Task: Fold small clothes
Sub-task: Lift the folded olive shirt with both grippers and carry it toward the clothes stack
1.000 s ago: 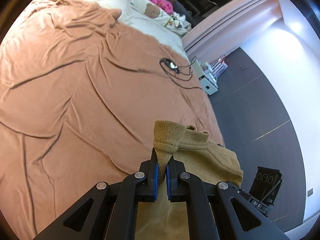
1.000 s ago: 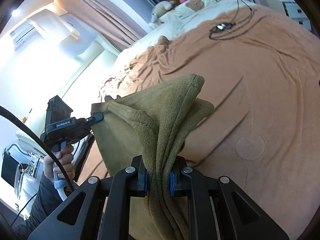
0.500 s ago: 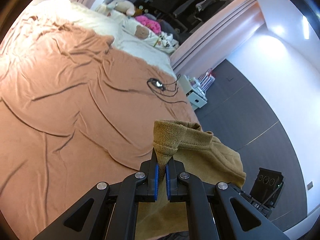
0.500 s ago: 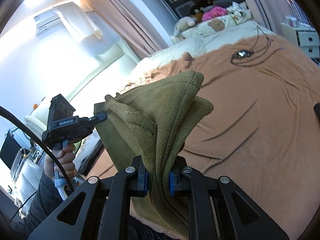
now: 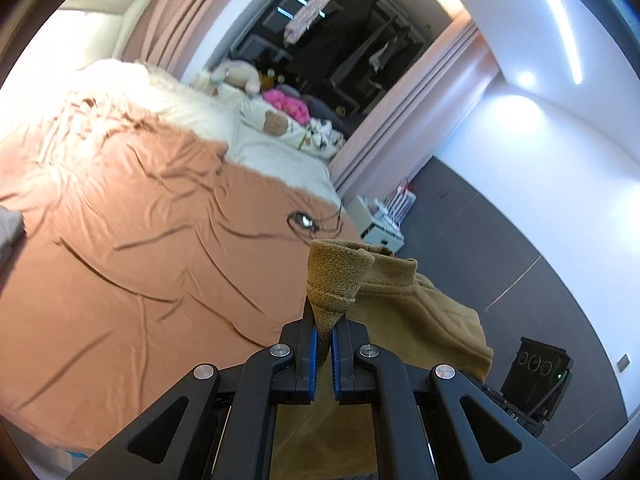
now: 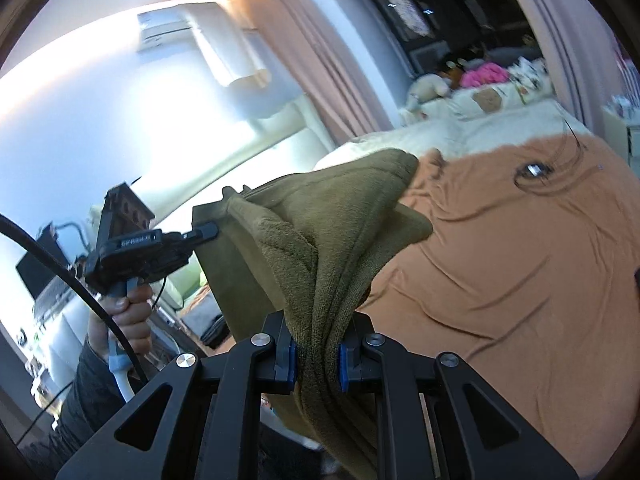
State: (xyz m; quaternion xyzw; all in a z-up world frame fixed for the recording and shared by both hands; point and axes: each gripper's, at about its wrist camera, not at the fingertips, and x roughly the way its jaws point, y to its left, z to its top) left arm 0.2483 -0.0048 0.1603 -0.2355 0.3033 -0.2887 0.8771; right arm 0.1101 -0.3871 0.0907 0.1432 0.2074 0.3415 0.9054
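We have lifted the olive garment (image 6: 340, 240) higher off the bed (image 5: 140, 280); our left claw (image 5: 324, 344) and right claw (image 6: 318, 354) each pinch its fabric.

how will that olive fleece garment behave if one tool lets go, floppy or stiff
Probably floppy: the olive fleece garment sags and bunches between the left tool and the right tool, holding no shape. Likely light, since thin pinches at two edges carry it above the orange bedspread. The plush pile looks grippy, so the remaining pinch should hold while the freed side swings down.
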